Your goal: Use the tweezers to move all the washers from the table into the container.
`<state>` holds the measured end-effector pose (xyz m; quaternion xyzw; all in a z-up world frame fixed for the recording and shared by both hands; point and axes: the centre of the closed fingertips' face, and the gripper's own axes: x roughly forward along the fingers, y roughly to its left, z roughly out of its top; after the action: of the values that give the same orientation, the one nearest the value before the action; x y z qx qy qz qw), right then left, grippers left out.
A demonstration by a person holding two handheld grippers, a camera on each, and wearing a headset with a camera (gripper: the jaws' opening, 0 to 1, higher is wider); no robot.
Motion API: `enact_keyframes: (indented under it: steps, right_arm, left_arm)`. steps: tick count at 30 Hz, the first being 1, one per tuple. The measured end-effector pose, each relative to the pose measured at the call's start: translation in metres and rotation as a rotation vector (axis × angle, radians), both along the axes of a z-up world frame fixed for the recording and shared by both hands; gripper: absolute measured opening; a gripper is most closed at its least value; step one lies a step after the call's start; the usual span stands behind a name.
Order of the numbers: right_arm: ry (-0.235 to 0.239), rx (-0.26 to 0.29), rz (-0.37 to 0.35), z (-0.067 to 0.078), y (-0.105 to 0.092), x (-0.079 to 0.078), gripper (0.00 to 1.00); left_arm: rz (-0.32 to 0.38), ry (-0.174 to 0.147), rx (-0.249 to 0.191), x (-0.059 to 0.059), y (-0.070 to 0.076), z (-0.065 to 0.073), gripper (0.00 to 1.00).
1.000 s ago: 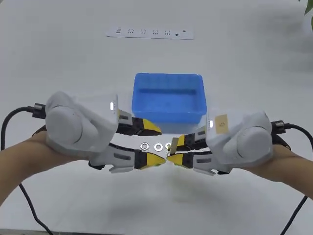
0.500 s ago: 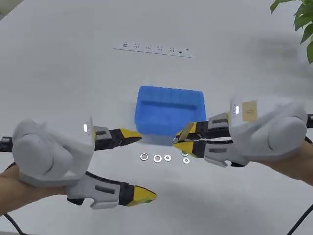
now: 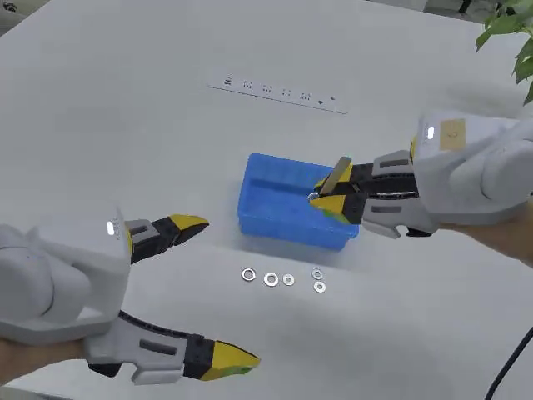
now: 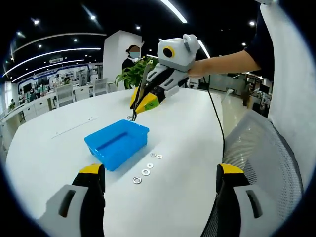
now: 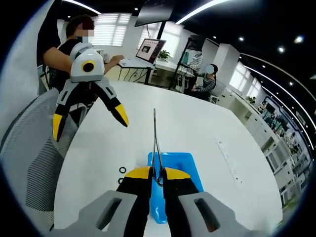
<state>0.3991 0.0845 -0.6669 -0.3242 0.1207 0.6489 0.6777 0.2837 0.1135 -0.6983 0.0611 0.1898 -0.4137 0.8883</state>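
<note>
A blue container (image 3: 283, 204) stands mid-table. My right gripper (image 3: 331, 200) is shut on thin tweezers (image 3: 337, 175) and sits over the container's right rim, with the tweezer tips down inside it. I cannot tell whether the tips hold a washer. Several metal washers (image 3: 271, 279) lie in a row on the white table in front of the container. My left gripper (image 3: 221, 292) stands wide open and holds nothing, to the left of the washers. The left gripper view has the container (image 4: 116, 140), washers (image 4: 145, 172) and tweezers (image 4: 138, 96). In the right gripper view the tweezers (image 5: 154, 138) rise over the container (image 5: 190, 170).
A white power strip (image 3: 279, 92) lies at the back of the table (image 3: 125, 125). Plant leaves (image 3: 512, 29) hang at the far right corner. A black cable (image 3: 508, 371) trails from the right gripper. A mesh chair (image 4: 256, 153) stands by the table's near edge.
The right gripper has gone with the tweezers from just above the washers up and back over the container. The left gripper has pulled away leftward and opened wider.
</note>
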Motion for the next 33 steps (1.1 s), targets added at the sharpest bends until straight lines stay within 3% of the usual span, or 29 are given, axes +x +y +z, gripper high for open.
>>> enact_keyframes:
  steps: [7, 10, 13, 20, 33]
  right_arm:
    - [0.042, 0.000, -0.017, -0.021, 0.016, 0.036, 0.09]
    - [0.107, -0.011, -0.051, -0.043, 0.019, 0.051, 0.09]
    - [0.141, -0.036, -0.065, -0.067, 0.020, 0.061, 0.09]
    - [0.173, -0.072, -0.047, -0.096, 0.021, 0.057, 0.09]
    - [0.176, -0.082, -0.015, -0.105, 0.020, 0.047, 0.10]
  left_arm:
    - [0.052, -0.006, -0.020, 0.005, 0.013, 0.001, 1.00]
    - [0.079, -0.004, -0.030, 0.006, 0.020, 0.000, 1.00]
    - [0.108, 0.004, -0.027, 0.008, 0.029, -0.004, 1.00]
    - [0.150, 0.031, -0.032, 0.010, 0.039, -0.013, 1.00]
    - [0.161, 0.039, -0.059, 0.014, 0.025, -0.009, 0.98]
